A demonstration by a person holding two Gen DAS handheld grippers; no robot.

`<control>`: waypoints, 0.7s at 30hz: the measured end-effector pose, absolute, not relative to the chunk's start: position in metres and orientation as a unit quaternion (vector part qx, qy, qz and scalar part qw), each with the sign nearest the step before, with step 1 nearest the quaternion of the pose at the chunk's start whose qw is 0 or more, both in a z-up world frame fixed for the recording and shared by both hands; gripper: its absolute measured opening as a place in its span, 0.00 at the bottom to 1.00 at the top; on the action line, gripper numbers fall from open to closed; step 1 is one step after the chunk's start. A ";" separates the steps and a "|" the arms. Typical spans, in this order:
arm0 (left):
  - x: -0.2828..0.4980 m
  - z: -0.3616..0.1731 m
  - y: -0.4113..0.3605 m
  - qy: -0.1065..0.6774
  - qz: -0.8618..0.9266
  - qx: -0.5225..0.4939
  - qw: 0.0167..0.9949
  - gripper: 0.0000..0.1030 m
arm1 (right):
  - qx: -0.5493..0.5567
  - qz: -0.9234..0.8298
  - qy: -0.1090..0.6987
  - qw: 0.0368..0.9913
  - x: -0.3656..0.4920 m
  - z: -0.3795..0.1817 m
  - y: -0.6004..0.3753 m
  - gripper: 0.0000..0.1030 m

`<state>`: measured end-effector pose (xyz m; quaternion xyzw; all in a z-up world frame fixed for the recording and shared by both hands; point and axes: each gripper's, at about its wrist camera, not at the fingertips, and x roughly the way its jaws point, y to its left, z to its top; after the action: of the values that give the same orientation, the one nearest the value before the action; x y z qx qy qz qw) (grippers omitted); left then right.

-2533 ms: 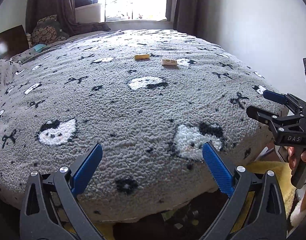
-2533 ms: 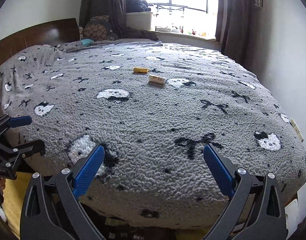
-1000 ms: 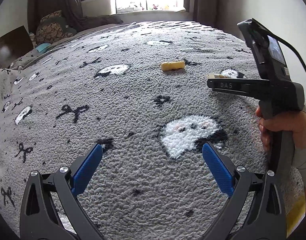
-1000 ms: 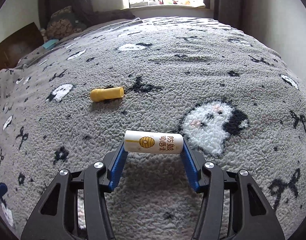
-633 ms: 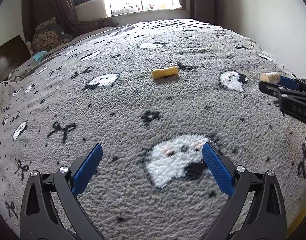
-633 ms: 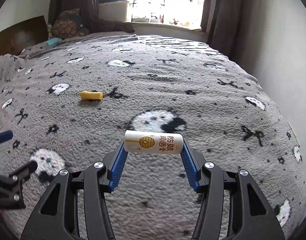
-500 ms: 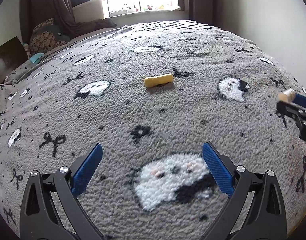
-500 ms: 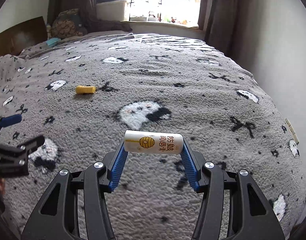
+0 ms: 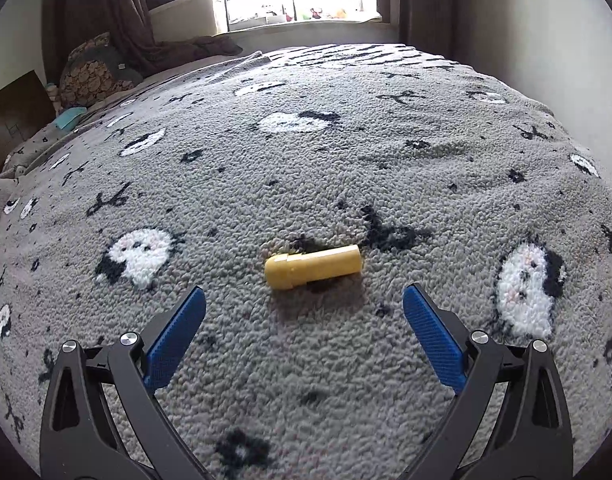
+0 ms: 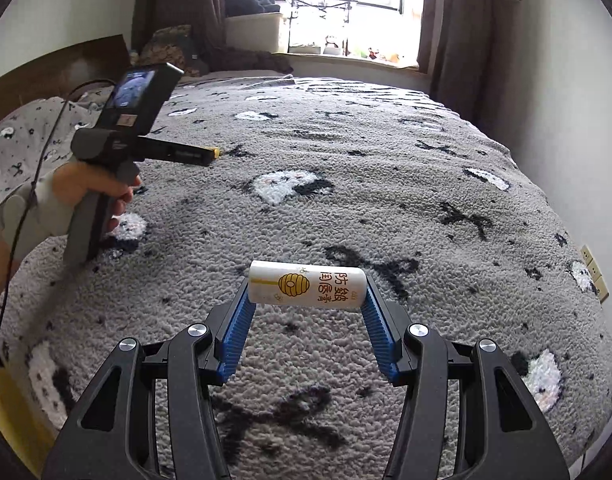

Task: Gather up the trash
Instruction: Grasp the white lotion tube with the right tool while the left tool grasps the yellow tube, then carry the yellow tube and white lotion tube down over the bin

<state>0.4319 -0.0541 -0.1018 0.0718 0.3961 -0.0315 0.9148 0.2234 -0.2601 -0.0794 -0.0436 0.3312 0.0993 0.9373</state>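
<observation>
Blue fingers [image 9: 174,340] of the left gripper [image 9: 304,336] are standing wide apart, with the yellow tube [image 9: 313,267] lying crosswise just ahead between them; keep centred, then close on its ends. Right gripper [image 10: 306,328] is clamping the white tube [image 10: 306,286] end to end.

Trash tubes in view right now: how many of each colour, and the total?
Yellow tube: 1, lying on the grey blanket ahead of the left gripper, whose jaws stand open.
White tube: 1, clamped end to end in the right gripper.
Total: 2
</observation>
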 end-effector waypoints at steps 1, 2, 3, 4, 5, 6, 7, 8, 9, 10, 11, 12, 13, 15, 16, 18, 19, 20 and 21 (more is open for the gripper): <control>0.436 -0.104 -0.057 0.399 -0.033 0.075 0.913 0.91 | -0.042 0.101 0.330 0.938 0.222 -0.079 -0.262 0.53; 0.441 -0.106 -0.058 0.403 -0.031 0.076 0.911 0.91 | -0.039 0.102 0.330 0.938 0.222 -0.080 -0.263 0.53; 0.445 -0.108 -0.058 0.408 -0.029 0.073 0.910 0.90 | -0.038 0.104 0.329 0.938 0.222 -0.079 -0.263 0.53; 0.449 -0.109 -0.058 0.411 -0.029 0.065 0.909 0.90 | -0.037 0.106 0.328 0.938 0.221 -0.079 -0.263 0.53; 0.452 -0.110 -0.057 0.414 -0.030 0.056 0.908 0.88 | -0.038 0.109 0.327 0.938 0.221 -0.079 -0.262 0.53; 0.455 -0.110 -0.055 0.414 -0.029 0.049 0.908 0.85 | -0.041 0.111 0.326 0.938 0.219 -0.079 -0.261 0.53; 0.458 -0.110 -0.054 0.415 -0.029 0.042 0.909 0.83 | -0.045 0.112 0.326 0.938 0.218 -0.079 -0.260 0.53; 0.461 -0.111 -0.052 0.418 -0.031 0.035 0.907 0.74 | -0.047 0.115 0.326 0.937 0.218 -0.079 -0.258 0.53; 0.465 -0.113 -0.051 0.426 -0.034 0.030 0.903 0.62 | -0.047 0.116 0.326 0.937 0.217 -0.078 -0.257 0.53; 0.466 -0.116 -0.050 0.434 -0.036 0.027 0.900 0.58 | -0.049 0.116 0.325 0.937 0.217 -0.078 -0.256 0.53; 0.467 -0.117 -0.049 0.437 -0.039 0.024 0.898 0.55 | -0.049 0.116 0.325 0.937 0.217 -0.078 -0.255 0.53; 0.465 -0.116 -0.048 0.438 -0.039 0.022 0.898 0.52 | -0.049 0.117 0.324 0.937 0.216 -0.077 -0.254 0.53; 0.464 -0.115 -0.047 0.440 -0.041 0.023 0.897 0.52 | -0.049 0.117 0.323 0.938 0.214 -0.076 -0.253 0.53; 0.455 -0.111 -0.047 0.442 -0.041 0.033 0.895 0.52 | -0.052 0.115 0.321 0.939 0.212 -0.074 -0.251 0.53; 0.449 -0.108 -0.046 0.441 -0.040 0.038 0.896 0.52 | -0.053 0.114 0.321 0.939 0.211 -0.073 -0.251 0.53; 0.430 -0.099 -0.041 0.437 -0.041 0.037 0.898 0.52 | -0.054 0.117 0.321 0.938 0.204 -0.070 -0.247 0.53; 0.418 -0.093 -0.038 0.433 -0.047 0.032 0.900 0.52 | -0.056 0.118 0.319 0.939 0.200 -0.068 -0.245 0.53; 0.403 -0.087 -0.035 0.428 -0.055 0.028 0.902 0.52 | -0.058 0.119 0.318 0.939 0.195 -0.066 -0.243 0.53; 0.388 -0.081 -0.033 0.424 -0.059 0.032 0.903 0.52 | -0.060 0.120 0.317 0.939 0.189 -0.064 -0.241 0.53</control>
<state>0.3881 -0.0327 -0.0815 0.0319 0.4236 -0.0590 0.9034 0.1888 -0.2408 -0.0642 -0.0602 0.3165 0.1198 0.9391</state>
